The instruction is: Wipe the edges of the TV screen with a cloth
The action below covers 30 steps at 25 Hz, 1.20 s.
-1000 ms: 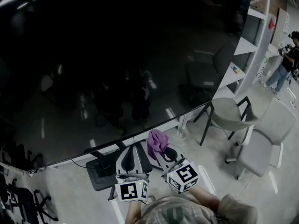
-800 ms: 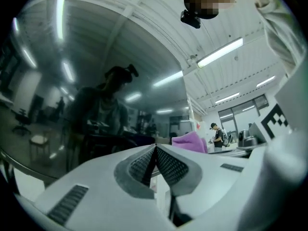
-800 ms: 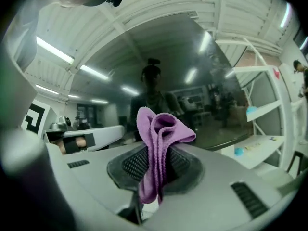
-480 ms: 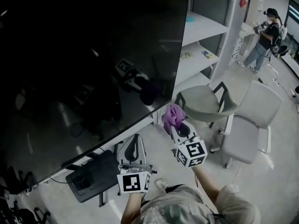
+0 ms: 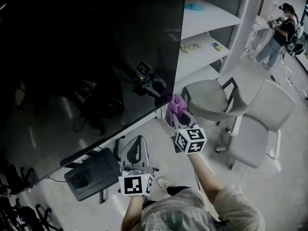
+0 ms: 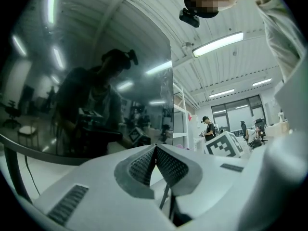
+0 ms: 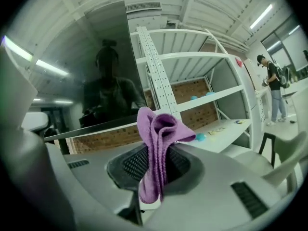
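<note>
Shelves (image 5: 208, 29) standing at 2 o'clock from TV screen (image 5: 86, 57). Right gripper (image 5: 179, 118) clamping cloth (image 5: 174, 109), holding it just beside screen's 5 o'clock corner. Left gripper (image 5: 136, 154) hanging low, jaws together, empty. Wiping probably just starting; edges all remaining.

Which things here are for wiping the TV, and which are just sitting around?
For the job: TV screen; purple cloth, clamped in the right gripper.
Just around: grey chair; white shelves; dark base on the floor; left gripper, shut and empty.
</note>
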Each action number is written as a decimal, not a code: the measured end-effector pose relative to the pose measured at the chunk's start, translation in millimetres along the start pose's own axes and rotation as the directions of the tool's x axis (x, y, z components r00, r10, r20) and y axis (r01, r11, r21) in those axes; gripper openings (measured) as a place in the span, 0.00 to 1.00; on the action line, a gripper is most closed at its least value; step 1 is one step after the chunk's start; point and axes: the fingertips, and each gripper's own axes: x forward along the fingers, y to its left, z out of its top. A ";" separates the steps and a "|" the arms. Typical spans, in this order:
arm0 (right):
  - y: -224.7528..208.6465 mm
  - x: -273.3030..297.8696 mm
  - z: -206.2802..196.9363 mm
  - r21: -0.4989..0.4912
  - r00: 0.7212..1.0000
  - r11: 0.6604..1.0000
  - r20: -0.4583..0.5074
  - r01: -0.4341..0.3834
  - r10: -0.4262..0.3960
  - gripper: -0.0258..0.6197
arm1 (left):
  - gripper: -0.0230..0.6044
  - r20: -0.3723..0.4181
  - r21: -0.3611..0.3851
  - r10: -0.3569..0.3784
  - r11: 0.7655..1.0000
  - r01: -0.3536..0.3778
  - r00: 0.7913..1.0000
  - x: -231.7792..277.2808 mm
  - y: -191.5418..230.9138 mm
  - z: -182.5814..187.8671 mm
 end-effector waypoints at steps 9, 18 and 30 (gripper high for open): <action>52.3 20.9 10.5 -0.060 0.990 0.989 0.031 -0.135 0.137 0.13 | 0.06 -0.031 0.028 0.083 0.996 -0.082 0.996 -9.4 20.5 -2.0; 84.3 14.5 5.9 -0.180 0.987 0.972 0.027 -0.153 0.160 0.13 | 0.06 -0.053 0.060 0.153 0.987 -0.150 0.987 -23.5 38.3 -1.2; 196.2 5.5 -31.5 -0.264 0.937 0.900 -0.073 -0.347 0.340 0.13 | 0.06 -0.014 0.014 0.324 0.946 -0.324 0.946 -81.1 93.7 6.1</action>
